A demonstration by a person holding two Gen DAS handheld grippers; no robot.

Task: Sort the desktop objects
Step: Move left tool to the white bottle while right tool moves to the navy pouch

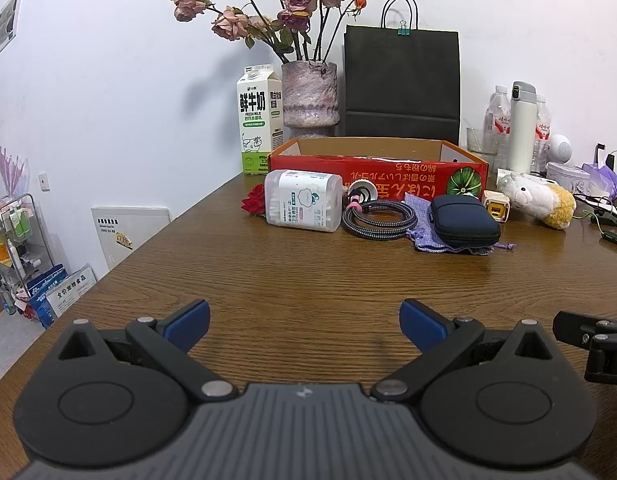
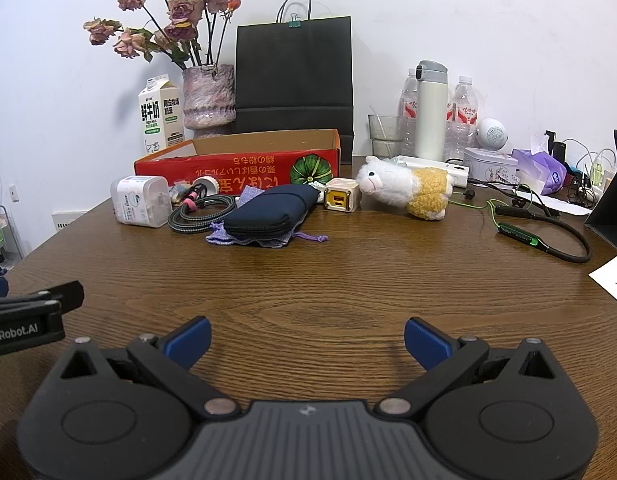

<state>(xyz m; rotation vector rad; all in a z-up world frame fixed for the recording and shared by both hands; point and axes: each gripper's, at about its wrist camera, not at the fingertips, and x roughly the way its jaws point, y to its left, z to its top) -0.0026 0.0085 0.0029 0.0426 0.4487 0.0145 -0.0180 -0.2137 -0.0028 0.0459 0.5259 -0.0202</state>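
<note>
Your wooden table (image 1: 308,280) fills the near half of both views, bare in front of you. At its far side the open red cardboard box (image 1: 378,172) lies along the back, with a black paper bag (image 1: 402,80) upright behind it and a vase of dried roses (image 1: 309,96) and a milk carton (image 1: 257,120) to its left. In front of the box sits your row of loose things: the plush sheep (image 2: 404,186) lies on its side at the right end, the navy zip pouch (image 2: 268,212) rests on top of a purple drawstring bag (image 2: 252,238), the coiled braided cable (image 2: 202,210) lies just left of the pouch, and the clear cotton-swab box (image 1: 304,200) lies on its side at the left end. The small yellow-and-white charger cube (image 2: 341,199) stands between pouch and sheep.

Your left gripper (image 1: 304,324) hangs over bare wood with its jaws spread wide, holding nothing. Your right gripper (image 2: 306,340) is the same: jaws wide apart, nothing between them, well short of the row.
</note>
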